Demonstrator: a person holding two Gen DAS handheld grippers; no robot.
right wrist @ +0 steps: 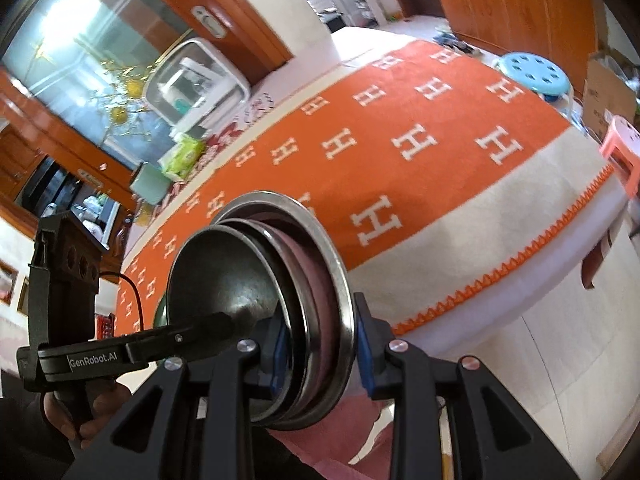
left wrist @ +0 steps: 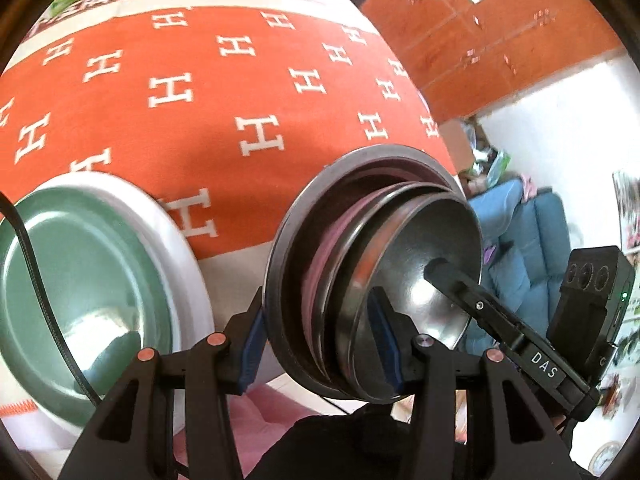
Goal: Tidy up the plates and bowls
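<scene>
1. the blanket (left wrist: 224, 92) was orange, patterned all over with white h letters, with a cream border and an orange zigzag stitch along its edge.
2. the stacked bowls (left wrist: 420, 256) were grey steel, with one dusty pink piece (left wrist: 324, 248) between them.
3. the plate (left wrist: 80, 264) at the blanket's near edge was green inside with a white rim.
4. the left gripper (left wrist: 320, 344) and the right gripper (right wrist: 322, 354) were black with blue pads and copper or silver rivets.
5. the stool (right wrist: 532, 72) past the far corner was light blue.

orange H-patterned cloth (right wrist: 400, 168) | blue stool (right wrist: 532, 72) | possibly tissue pack (right wrist: 182, 156)
</scene>
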